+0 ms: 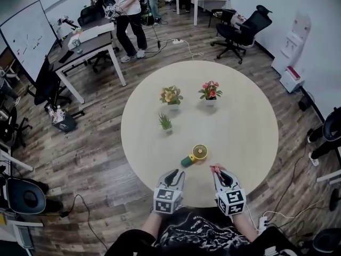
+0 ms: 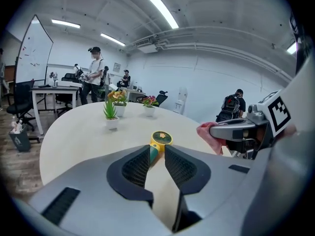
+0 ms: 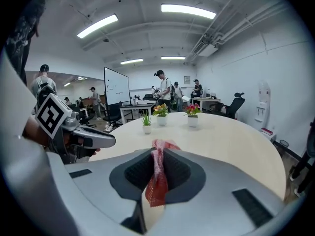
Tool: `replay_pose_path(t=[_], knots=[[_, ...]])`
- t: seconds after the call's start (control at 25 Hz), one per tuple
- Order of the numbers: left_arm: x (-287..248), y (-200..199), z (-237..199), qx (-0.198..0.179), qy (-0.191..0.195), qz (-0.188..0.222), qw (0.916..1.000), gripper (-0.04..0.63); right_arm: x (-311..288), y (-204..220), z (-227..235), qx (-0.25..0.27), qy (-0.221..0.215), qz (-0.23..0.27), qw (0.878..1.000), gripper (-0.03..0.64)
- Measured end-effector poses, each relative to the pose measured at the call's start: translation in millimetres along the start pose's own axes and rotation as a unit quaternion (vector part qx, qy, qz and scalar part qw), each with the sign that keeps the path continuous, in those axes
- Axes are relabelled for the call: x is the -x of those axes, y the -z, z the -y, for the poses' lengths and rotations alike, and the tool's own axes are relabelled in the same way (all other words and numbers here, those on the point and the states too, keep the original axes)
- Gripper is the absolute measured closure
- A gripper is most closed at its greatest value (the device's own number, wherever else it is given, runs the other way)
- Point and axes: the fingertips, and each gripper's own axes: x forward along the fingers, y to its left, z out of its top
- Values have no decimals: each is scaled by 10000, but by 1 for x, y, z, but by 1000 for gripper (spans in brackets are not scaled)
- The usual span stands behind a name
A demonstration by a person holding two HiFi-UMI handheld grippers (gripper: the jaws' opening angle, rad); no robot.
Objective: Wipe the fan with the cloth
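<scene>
Down at the bottom middle of the head view, two grippers sat side by side over the near edge of one round table (image 1: 250, 143); just above them in the frame lay one fan (image 1: 197, 153), yellow head and green handle, flat on the tabletop and touching neither as far as I could see.

The left gripper (image 1: 172, 175) had its jaws a little apart with nothing pinched; in its own view the fan's handle only showed through the gap, further off. The right gripper (image 1: 219, 173) was clamped tight on one red cloth (image 3: 157, 173), which poked out above the jaws and hung below them.

Three small pots stood further up toward the table's centre, well apart from the fan; the left pot (image 1: 173, 106) held orange-yellow flowers; the right pot (image 1: 211, 102) held red-pink flowers; the smallest pot (image 1: 168, 129) held a spiky green plant.

Upper left of the frame had one desk (image 1: 88, 44), one whiteboard (image 1: 26, 36) and a person (image 1: 130, 15) standing.
</scene>
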Motion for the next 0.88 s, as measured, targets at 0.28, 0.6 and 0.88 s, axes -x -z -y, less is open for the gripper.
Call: replay_pose_path(t=[0.28, 0.6, 0.88], knots=[[-30, 12, -3, -277, 95, -503, 9983, 354, -2, -3, 6, 132, -259, -1, 9996, 565], [-74, 28, -23, -707, 258, -1093, 9912, 327, 4, 20, 18, 2, -594, -281, 9978, 563], [-100, 39, -25, -1001, 494, -1370, 9843, 327, -1, 27, 21, -297, -1027, -463, 9932, 560]])
